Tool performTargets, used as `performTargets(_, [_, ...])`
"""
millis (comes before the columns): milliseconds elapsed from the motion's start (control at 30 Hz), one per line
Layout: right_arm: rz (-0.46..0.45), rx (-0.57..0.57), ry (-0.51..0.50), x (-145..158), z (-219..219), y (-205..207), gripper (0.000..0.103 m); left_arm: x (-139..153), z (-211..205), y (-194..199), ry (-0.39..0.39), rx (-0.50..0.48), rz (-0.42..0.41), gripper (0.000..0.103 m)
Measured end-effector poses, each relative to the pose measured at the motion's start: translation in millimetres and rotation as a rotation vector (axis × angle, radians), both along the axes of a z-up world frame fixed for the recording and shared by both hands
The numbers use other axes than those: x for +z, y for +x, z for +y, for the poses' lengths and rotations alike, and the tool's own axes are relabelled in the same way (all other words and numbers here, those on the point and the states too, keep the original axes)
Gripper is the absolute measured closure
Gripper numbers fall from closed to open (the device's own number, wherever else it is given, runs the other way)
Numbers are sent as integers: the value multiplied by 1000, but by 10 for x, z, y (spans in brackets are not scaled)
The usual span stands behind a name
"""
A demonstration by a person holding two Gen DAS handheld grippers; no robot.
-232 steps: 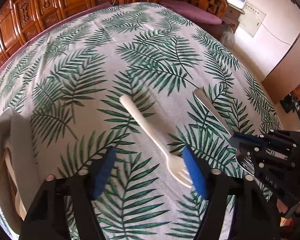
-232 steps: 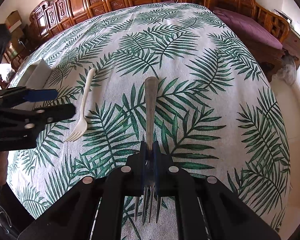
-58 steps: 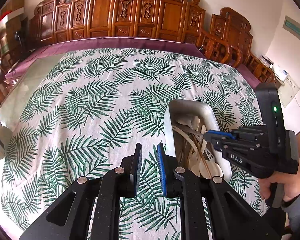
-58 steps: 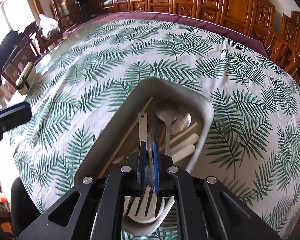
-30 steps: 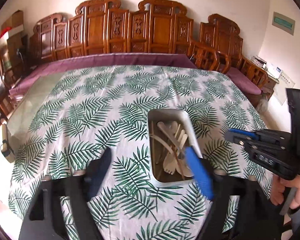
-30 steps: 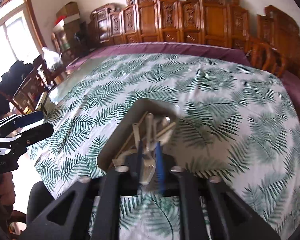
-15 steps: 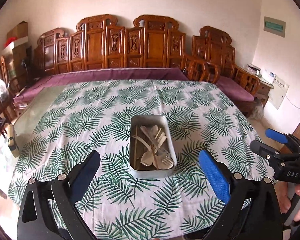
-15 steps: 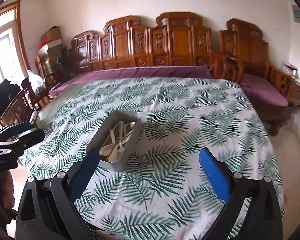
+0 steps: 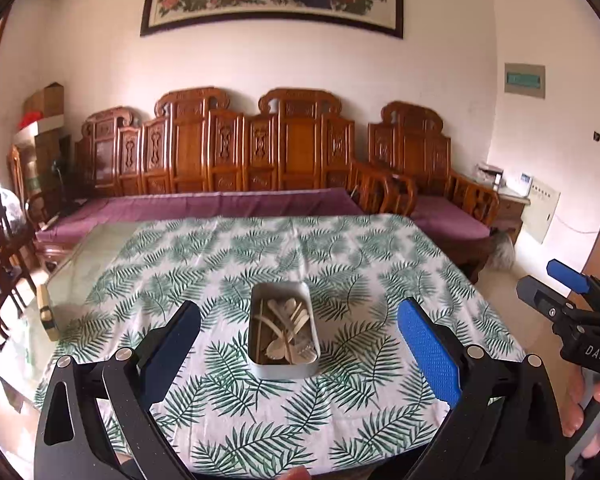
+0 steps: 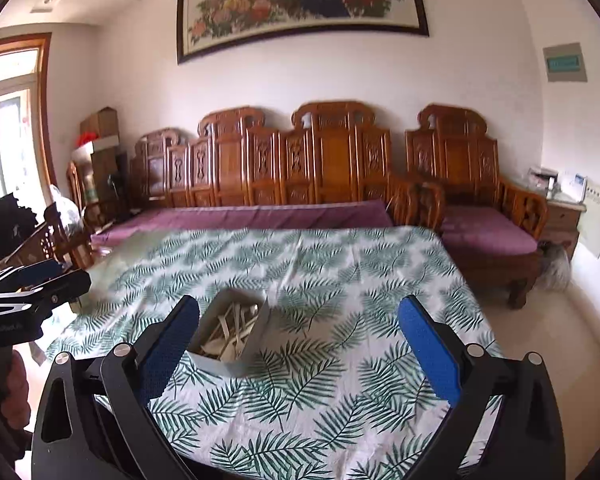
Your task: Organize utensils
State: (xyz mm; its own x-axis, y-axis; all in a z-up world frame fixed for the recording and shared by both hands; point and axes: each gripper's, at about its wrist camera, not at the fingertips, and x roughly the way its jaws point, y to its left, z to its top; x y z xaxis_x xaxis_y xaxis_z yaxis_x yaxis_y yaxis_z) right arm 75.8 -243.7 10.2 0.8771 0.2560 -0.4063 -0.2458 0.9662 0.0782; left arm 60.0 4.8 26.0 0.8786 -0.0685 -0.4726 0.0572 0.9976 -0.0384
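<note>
A grey metal tray stands in the middle of the table and holds several pale utensils, forks and spoons among them. It also shows in the right wrist view. My left gripper is wide open and empty, held back from the table's near edge. My right gripper is wide open and empty, also back from the table. The right gripper shows at the right of the left wrist view, and the left gripper at the left of the right wrist view.
The table has a white cloth with green palm leaves. A carved wooden bench with purple cushions stands behind it, an armchair at the back right. Dark chairs stand at the left.
Both grippers let go of their forks into the tray, opened wide, and have pulled back and up from the table. The tray looks smaller and farther now.
</note>
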Motion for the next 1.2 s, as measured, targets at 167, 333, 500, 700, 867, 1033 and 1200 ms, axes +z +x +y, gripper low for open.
performTargets(167, [-40, -7, 20, 153, -86, -196, 3, 125, -62, -181, 14, 5, -32, 8])
performTargets(333, [-47, -8, 29, 202, -126, -285, 3, 159, -116, -277, 19, 0, -51, 8])
performTargets(500, [-47, -9, 31, 216, -121, -322, 3, 158, -127, -320, 27, 16, -61, 8])
performTargets(700, [-44, -8, 34, 207, -132, -325, 3, 135, -128, -321, 32, 28, -51, 8])
performTargets(867, [-39, -8, 35, 195, -129, -311, 3, 115, -134, -328, 39, 38, -49, 8])
performTargets(1033, [-35, -7, 33, 184, -111, -293, 3, 105, -132, -330, 39, 44, -47, 8])
performTargets(1200, [-32, -6, 33, 169, -98, -285, 3, 98, -127, -317, 42, 47, -45, 8])
